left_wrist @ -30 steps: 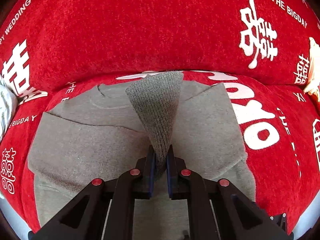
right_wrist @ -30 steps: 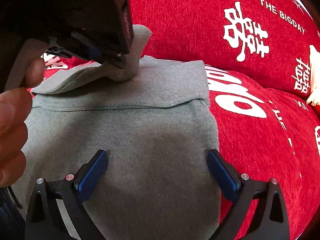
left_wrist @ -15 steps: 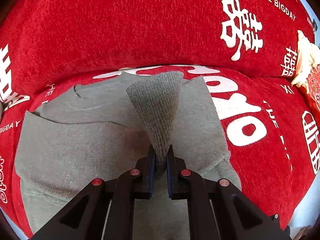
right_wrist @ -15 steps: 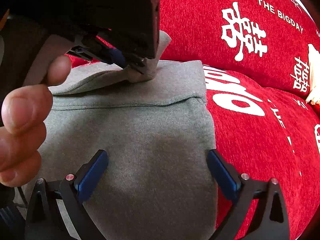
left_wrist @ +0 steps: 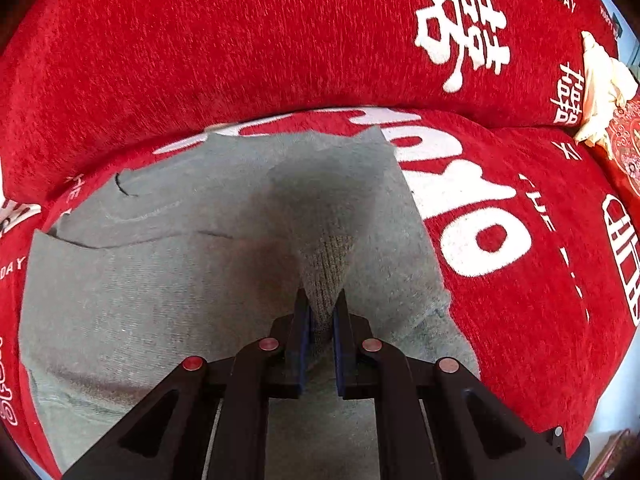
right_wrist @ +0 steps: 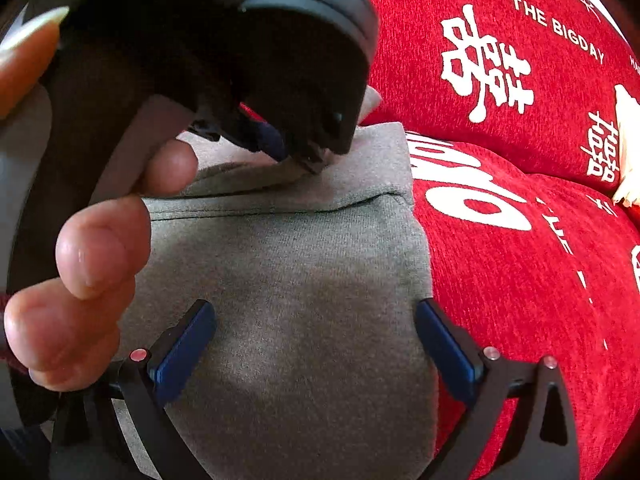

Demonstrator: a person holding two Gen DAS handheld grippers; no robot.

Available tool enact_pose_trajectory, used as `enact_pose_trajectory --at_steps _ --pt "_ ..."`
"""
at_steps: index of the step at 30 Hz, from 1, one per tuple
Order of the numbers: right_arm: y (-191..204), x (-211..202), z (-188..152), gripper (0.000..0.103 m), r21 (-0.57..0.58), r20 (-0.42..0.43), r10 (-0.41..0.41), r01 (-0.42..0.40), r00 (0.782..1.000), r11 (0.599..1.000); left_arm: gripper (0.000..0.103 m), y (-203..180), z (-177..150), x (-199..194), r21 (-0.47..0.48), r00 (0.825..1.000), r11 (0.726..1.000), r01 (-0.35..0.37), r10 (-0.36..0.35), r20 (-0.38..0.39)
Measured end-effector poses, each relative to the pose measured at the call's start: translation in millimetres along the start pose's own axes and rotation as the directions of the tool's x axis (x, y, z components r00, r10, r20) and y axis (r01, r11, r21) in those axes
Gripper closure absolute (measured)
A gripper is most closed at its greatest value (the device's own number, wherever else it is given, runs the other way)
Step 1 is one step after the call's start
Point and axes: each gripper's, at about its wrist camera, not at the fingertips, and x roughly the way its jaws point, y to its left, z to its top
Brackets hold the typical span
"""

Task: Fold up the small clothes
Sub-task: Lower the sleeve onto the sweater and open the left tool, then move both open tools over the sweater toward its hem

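Underneath everything spreads a red sofa cover (left_wrist: 248, 52) printed with white characters and English words, draped over both the backrest and the seat. On the seat lies a grey sweater (left_wrist: 152, 288), flattened, with one layer already turned over so that a folded edge runs across it in the right wrist view (right_wrist: 280, 208); its right border meets the white lettering of the cover. At the far right edge of the seat sits a cream-coloured cloth (left_wrist: 604, 84), well apart from the sweater. The person's left hand (right_wrist: 84, 280) fills the left part of the right wrist view, fingers curled around the dark body of the tool it carries. The left gripper (left_wrist: 320, 312) has its two blue-padded fingers drawn in close together, pinching a ribbed cuff (left_wrist: 328, 264) of the sweater between them, the cuff rising narrow from the pads and lying over the sweater's upper part. From the right wrist view this same gripper (right_wrist: 296, 156) presses its tip down near the sweater's far right corner. The right gripper (right_wrist: 316, 344) hovers over the near part of the sweater with its fingers spread wide, nothing between the blue pads (right_wrist: 184, 352).
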Motion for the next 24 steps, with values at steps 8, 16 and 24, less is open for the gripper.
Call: enact_pose_trajectory --at_steps 8,16,24 --pt "1 0 -1 0.002 0.002 0.004 0.002 -0.002 1.0 1.0 0.092 -4 -1 5 0.029 1.0 1.0 -0.008 0.009 -0.011" --pt "1 0 0 0.001 0.001 0.005 0.004 -0.004 1.0 1.0 0.078 -4 -1 9 0.029 0.999 1.0 -0.005 0.006 -0.036" --pt "0 0 -1 0.001 0.0 0.006 0.012 -0.012 1.0 1.0 0.002 -3 0 -1 0.031 1.0 0.999 0.022 -0.022 -0.006"
